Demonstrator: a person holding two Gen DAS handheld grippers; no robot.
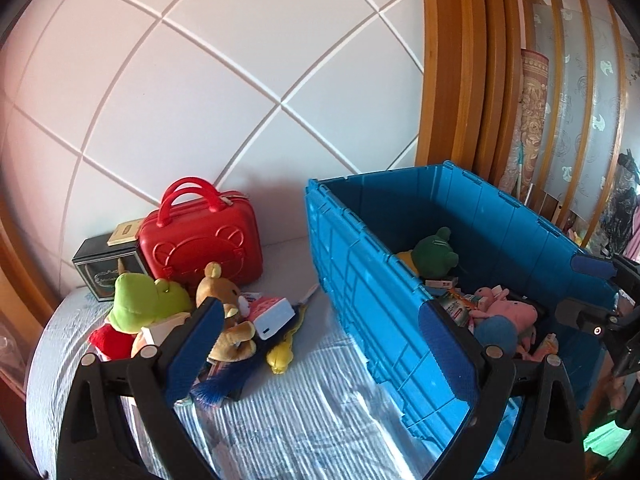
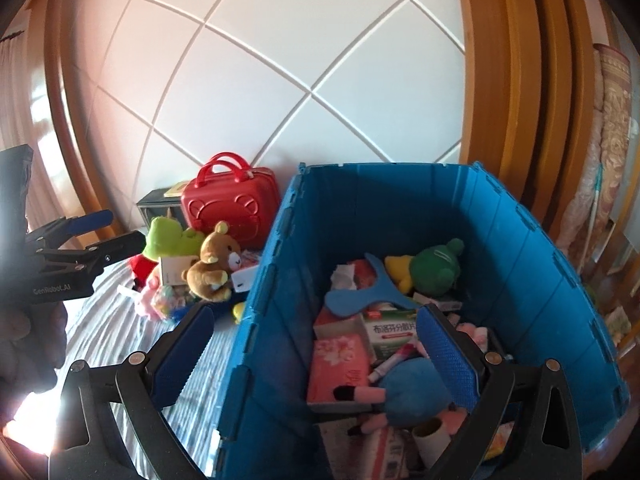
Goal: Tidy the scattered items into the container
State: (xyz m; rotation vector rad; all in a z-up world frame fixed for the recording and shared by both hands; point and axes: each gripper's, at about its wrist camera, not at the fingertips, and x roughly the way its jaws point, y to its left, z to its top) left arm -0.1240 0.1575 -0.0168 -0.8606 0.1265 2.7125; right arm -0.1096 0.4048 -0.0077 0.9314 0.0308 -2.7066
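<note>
Right wrist view: blue crate (image 2: 400, 208) held many items; plush pile (image 2: 192, 264) remained left of crate; both grippers (image 2: 314, 344) gaped wide, empty.

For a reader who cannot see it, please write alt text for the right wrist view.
An open right gripper hangs empty over the near end of a blue crate already holding plush toys, boxes and a blue hanger. Left of the crate, on a striped bed, lie a brown teddy bear, a green frog plush and a red case.
</note>
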